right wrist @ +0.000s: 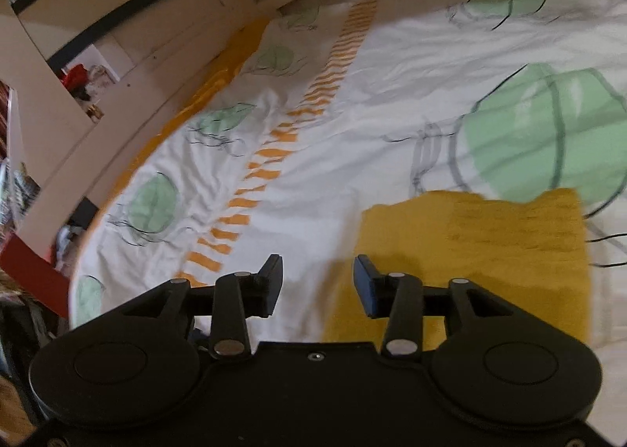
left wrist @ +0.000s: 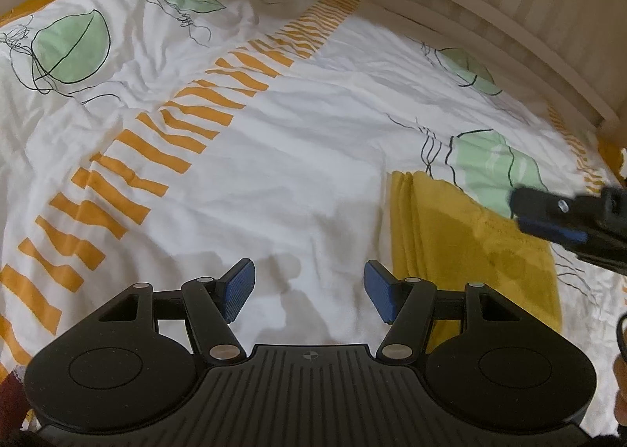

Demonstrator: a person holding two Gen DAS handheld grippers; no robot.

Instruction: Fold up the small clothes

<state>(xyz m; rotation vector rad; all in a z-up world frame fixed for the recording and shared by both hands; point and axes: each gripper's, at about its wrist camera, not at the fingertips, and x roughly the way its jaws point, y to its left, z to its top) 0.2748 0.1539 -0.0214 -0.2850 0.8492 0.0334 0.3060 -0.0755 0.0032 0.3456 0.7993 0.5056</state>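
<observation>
A bed fills both views, covered by a rumpled white bedsheet (left wrist: 274,157) printed with pale green leaves outlined in black and crossed by a band of short orange stripes (left wrist: 164,141); a cream slatted bed frame (left wrist: 509,15) curves along the sheet's far edge, and an orange under-sheet (right wrist: 219,70) shows in a strip between frame and bedsheet.

The yellow cloth (left wrist: 462,243) lies flat on the bedsheet as a roughly rectangular, folded-looking piece (its texture reads like towelling, with faint vertical creases near one edge); one far corner of it overlaps a green leaf print (left wrist: 493,160), and the orange stripes run well apart from it on its other side.

The left gripper (left wrist: 309,292) hangs above bare sheet just beside the cloth, its blue-padded fingers spread wide with nothing between them; its right-hand finger sits over the cloth's near edge in the left wrist view, though contact cannot be judged. The right gripper (right wrist: 317,286) is parted too, holding nothing; one finger is over white sheet and the other over the cloth's near corner, and the right wrist view is motion-blurred. Seen from the left wrist view, the right gripper (left wrist: 548,219) reaches in above the cloth's far side, near the leaf print.

Beyond the frame in the right wrist view stand pale cupboard shelves (right wrist: 98,66) with small cluttered items, too blurred to name.
</observation>
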